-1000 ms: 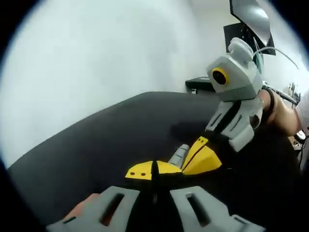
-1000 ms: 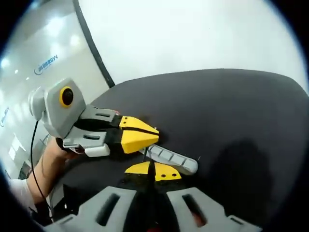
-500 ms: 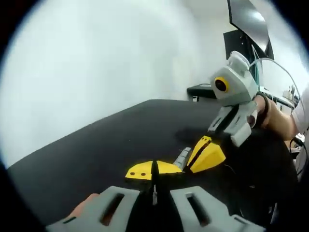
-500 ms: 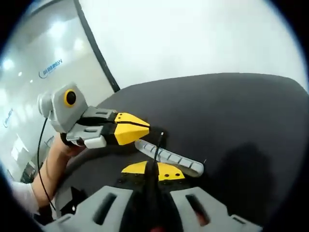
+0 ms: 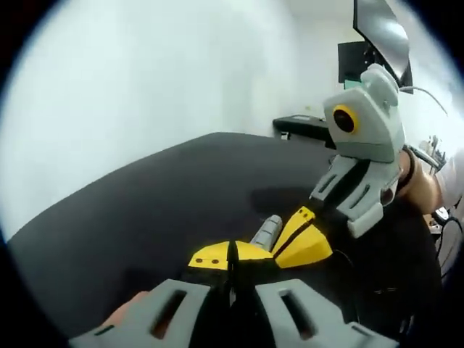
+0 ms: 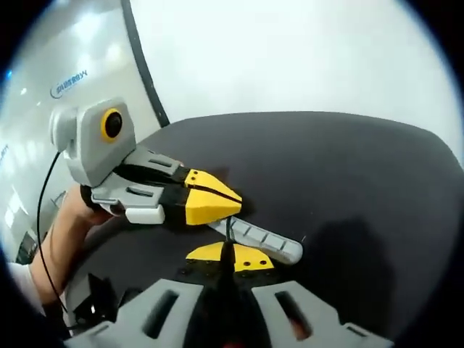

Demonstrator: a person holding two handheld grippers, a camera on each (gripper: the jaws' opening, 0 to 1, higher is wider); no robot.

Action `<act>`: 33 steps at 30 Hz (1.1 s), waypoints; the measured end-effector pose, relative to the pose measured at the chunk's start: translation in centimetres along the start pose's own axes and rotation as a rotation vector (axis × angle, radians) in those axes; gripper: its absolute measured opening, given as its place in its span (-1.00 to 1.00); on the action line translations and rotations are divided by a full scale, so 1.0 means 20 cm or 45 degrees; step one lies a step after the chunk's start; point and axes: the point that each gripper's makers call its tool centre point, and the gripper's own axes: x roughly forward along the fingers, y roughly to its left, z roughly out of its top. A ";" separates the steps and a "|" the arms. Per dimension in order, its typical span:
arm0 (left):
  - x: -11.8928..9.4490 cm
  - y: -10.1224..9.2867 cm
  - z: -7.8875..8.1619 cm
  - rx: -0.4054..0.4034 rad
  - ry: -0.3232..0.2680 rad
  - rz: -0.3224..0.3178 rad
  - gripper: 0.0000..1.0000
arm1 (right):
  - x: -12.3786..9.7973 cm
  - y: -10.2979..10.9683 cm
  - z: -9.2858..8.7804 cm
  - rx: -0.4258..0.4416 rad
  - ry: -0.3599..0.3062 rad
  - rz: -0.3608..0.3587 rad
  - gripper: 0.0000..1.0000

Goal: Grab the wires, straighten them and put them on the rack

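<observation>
Left gripper and right gripper, jaws pinched together on a thin black wire, have drawn close again. Grey ridged rack, probably, lies on the black bench just past both tips.

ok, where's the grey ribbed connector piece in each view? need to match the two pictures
Left gripper view: the grey ribbed connector sits low centre, between the left gripper and the right gripper entering from the right.
Right gripper view: the connector lies just above the right gripper, stretching right from the left gripper.
Shared landmark: the black table.
</observation>
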 end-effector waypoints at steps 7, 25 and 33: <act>0.08 0.01 0.03 0.016 -0.007 -0.039 -0.91 | 0.00 0.01 -0.02 0.053 0.007 -0.016 -0.99; -0.06 0.07 0.02 0.090 0.008 -0.018 -0.92 | -0.01 -0.03 0.00 0.087 -0.021 -0.092 -1.00; -0.02 0.05 -0.01 0.050 0.059 -0.030 -0.92 | 0.00 -0.01 -0.02 0.084 -0.013 -0.095 -0.99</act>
